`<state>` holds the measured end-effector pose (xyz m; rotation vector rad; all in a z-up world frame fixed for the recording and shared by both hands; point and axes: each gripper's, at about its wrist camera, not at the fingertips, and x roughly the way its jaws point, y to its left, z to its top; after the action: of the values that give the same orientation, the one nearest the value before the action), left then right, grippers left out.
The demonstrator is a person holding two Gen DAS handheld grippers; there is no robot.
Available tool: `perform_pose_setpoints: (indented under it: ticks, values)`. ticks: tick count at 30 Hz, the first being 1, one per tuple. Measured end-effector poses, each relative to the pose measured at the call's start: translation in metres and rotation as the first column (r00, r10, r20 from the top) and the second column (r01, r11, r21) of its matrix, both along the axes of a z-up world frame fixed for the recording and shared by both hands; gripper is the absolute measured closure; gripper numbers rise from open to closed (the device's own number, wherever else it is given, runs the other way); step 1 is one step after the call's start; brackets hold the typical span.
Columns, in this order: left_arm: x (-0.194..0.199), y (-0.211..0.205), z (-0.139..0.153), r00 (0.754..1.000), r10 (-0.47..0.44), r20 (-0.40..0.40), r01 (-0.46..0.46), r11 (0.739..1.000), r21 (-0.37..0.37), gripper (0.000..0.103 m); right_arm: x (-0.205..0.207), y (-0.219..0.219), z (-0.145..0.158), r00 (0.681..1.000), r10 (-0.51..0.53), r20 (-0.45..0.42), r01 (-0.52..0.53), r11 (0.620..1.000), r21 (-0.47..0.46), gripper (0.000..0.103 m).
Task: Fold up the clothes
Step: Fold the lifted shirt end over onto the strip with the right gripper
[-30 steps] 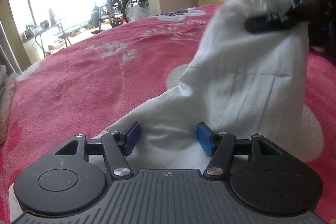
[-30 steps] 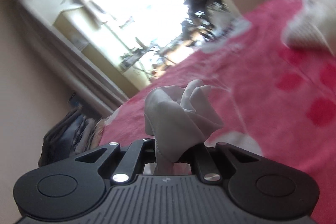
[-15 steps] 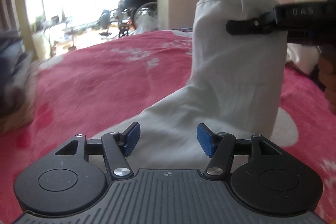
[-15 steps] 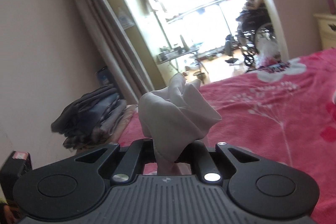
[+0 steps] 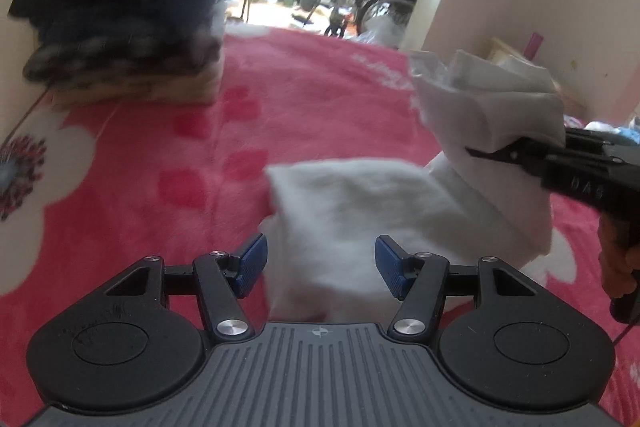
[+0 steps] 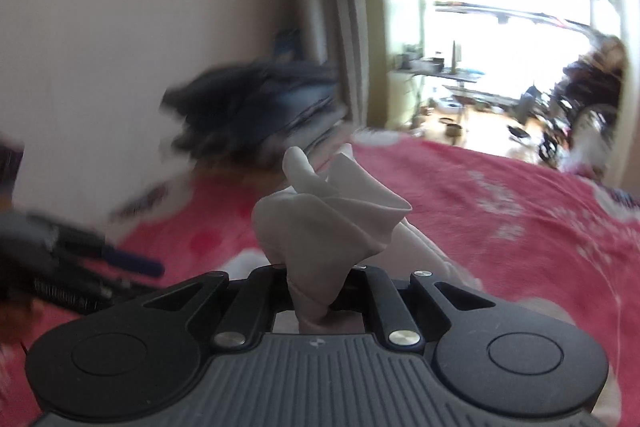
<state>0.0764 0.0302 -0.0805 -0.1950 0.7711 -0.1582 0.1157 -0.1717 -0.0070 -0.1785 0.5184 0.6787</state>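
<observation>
While right gripper (image 6: 316, 291) clamps white garment (image 5: 360, 211) | left gripper (image 5: 320, 263) apart; pink bedspread (image 5: 312, 87) (flowered)

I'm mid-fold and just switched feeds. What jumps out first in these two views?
The white garment dominates, spread over the pink floral blanket, one bunched end pinched in the right gripper. The left gripper stands open over the cloth. A stack of dark folded clothes sits at the blanket's far left.

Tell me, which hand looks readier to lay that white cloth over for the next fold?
Probably the right. The right gripper is shut on a bunch of the white cloth, lifted off the red blanket. The left gripper is open, holding nothing.
</observation>
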Motion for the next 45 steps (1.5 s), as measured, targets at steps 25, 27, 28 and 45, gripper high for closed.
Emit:
perform_pose_setpoints:
  ticks: [25,27,28,45]
  values:
    - [-0.014,0.07,0.008,0.984,0.174,0.023,-0.172,0.982,-0.075,0.044,-0.039,0.117,-0.062,0.978,0.197,0.062,-0.159,0.913,-0.376,0.068]
    - [-0.012,0.069,0.009,0.985,0.169,0.031,-0.166,0.983,-0.075,0.044,-0.041,0.114,-0.055,0.979,0.19,0.072,-0.152,0.92,-0.362,0.054]
    - [-0.011,0.069,0.01,0.985,0.168,0.035,-0.166,0.983,-0.074,0.044,-0.043,0.113,-0.053,0.979,0.191,0.076,-0.153,0.924,-0.351,0.049]
    - [-0.011,0.06,0.038,0.986,0.12,0.116,-0.108,0.988,-0.107,0.043,-0.079,0.03,0.005,0.988,0.146,0.059,-0.144,0.989,-0.042,0.069]
